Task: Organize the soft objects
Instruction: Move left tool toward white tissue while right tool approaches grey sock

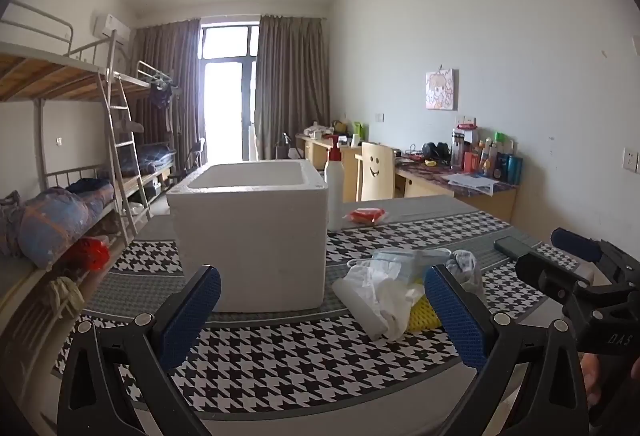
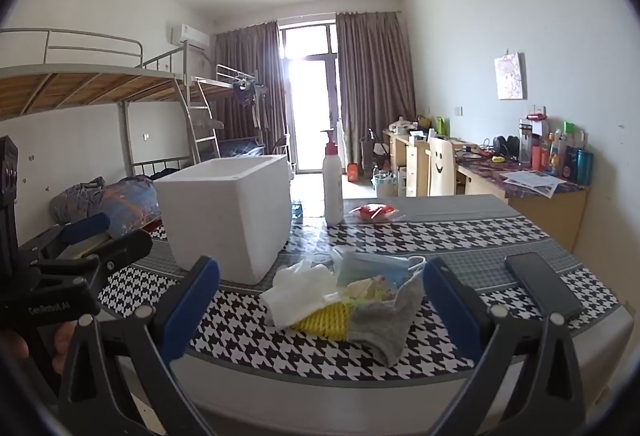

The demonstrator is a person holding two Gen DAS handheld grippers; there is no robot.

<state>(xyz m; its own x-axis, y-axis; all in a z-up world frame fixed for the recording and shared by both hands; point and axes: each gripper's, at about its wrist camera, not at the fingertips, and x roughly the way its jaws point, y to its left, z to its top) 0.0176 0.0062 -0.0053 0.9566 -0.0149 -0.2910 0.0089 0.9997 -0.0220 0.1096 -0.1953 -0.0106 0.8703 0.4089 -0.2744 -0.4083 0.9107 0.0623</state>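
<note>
A pile of soft things lies on the houndstooth table: a white cloth, a blue face mask, a grey sock and a yellow mesh piece. The pile also shows in the left wrist view. A white foam box stands open-topped to the pile's left, also in the right wrist view. My left gripper is open and empty, facing the box and the pile. My right gripper is open and empty, just short of the pile.
A white pump bottle and a red packet sit behind the box. A dark phone lies at the table's right. Bunk beds stand at the left, desks and a chair along the right wall.
</note>
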